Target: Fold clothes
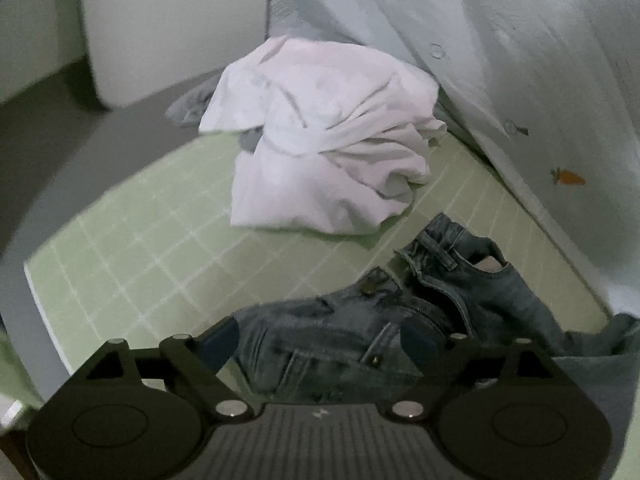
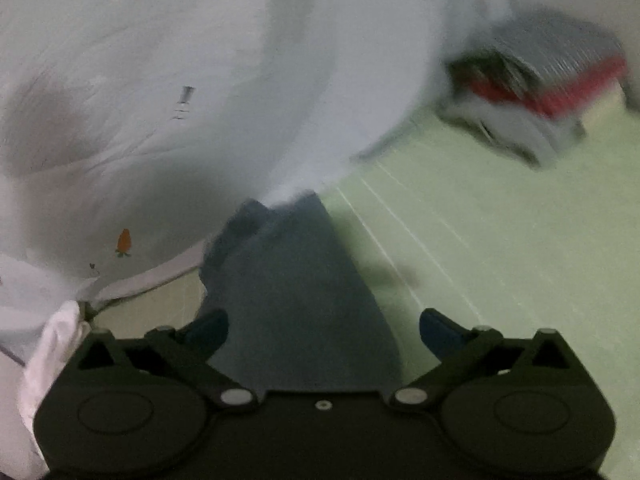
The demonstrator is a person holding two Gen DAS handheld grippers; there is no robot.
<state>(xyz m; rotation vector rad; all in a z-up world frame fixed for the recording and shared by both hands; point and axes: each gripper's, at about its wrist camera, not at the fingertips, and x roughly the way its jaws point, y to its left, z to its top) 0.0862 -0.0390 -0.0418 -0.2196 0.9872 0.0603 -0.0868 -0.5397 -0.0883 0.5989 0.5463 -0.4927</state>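
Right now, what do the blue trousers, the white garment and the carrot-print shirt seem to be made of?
Jeans: washed blue denim, judging by the heavy seams, belt loop and metal rivet. Crumpled white garment: soft matte fabric, probably cotton; it bunches in rounded folds. Carrot-print shirt: thin pale woven cloth with buttons, hanging in long drapes; the fibre is unclear. Both sit on a green gridded mat, smooth-looking.

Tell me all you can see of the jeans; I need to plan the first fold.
The jeans are blue, faded denim, lying crumpled, not flat, on the green gridded mat. The waistband is open, showing a metal button, belt loops, stitched seams and a pocket rivet. They sit between the open fingers of the left gripper; whether the fingers touch the cloth is unclear. The pale carrot-print garment hangs just beyond them. In the right wrist view, blurred dark blue cloth, probably a leg, lies between the right gripper fingers.
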